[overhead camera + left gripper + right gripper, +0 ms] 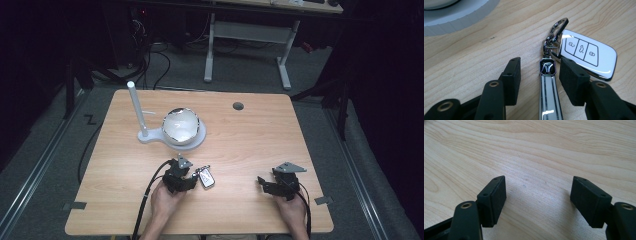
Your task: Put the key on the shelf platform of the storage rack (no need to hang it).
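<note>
Left tongs (540, 75) part-open astride key fob strap (548, 97), not gripping; right tongs (537, 200) open, empty.

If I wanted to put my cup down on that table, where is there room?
The table has a wide bare stretch between the round hole and the right tool, and another left of the white stand. It is crowded by the left tool and car key.

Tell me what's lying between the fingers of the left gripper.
The key fob's strap with its black emblem lies on the table between the left gripper's fingers. The white key fob sits beyond; one finger covers its near edge.
</note>
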Tool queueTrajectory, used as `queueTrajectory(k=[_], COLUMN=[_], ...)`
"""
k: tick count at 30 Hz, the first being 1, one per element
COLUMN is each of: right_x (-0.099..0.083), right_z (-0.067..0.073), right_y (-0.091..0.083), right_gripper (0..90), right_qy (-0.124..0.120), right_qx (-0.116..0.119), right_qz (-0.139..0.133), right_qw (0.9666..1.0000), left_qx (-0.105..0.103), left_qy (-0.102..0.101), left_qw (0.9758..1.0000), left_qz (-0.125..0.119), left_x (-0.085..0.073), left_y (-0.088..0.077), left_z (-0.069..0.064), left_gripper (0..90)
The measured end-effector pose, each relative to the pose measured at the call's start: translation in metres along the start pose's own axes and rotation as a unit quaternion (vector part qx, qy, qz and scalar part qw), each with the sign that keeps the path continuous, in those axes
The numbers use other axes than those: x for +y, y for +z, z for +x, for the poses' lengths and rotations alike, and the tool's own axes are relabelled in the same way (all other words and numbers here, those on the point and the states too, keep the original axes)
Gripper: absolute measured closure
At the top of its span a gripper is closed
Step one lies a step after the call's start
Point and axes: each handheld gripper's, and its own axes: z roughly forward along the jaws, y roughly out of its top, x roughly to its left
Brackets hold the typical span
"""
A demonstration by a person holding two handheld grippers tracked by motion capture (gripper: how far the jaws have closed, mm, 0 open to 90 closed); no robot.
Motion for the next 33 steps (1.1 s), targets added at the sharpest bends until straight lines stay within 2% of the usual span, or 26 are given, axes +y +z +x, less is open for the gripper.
queueTrajectory(k=[5, 7, 15, 22, 33], right_x=[0.0000, 0.0000, 0.0000, 0.0000, 0.0000], right_z=[0.0001, 0.0001, 0.0000, 0.0001, 0.0001], right_y=[0.0000, -0.0001, 0.0000, 0.0000, -0.0001], right_gripper=[29.4, 29.5, 29.5, 29.6, 29.5], right_qy=[0.000, 0.000, 0.000, 0.000, 0.000], right_qx=[0.000, 0.000, 0.000, 0.000, 0.000], right_qz=[0.000, 0.000, 0.000, 0.000, 0.000], right_qw=[1.0000, 1.0000, 1.0000, 1.0000, 1.0000], left_qx=[0.008, 0.017, 0.016, 0.010, 0.005], left_qy=[0.009, 0.019, 0.022, 0.029, 0.033], left_qw=[0.9999, 0.9997, 0.9996, 0.9995, 0.9994], left_qz=[0.001, 0.001, 0.000, 0.000, 0.011], left_x=[0.0013, 0.0012, 0.0015, 0.0024, 0.0060], left_y=[0.0016, 0.0022, 0.0022, 0.0027, 0.0031], left_z=[-0.0023, -0.0046, -0.0055, -0.0076, -0.0068], left_gripper=[54.0, 55.3, 61.7, 73.2, 74.3])
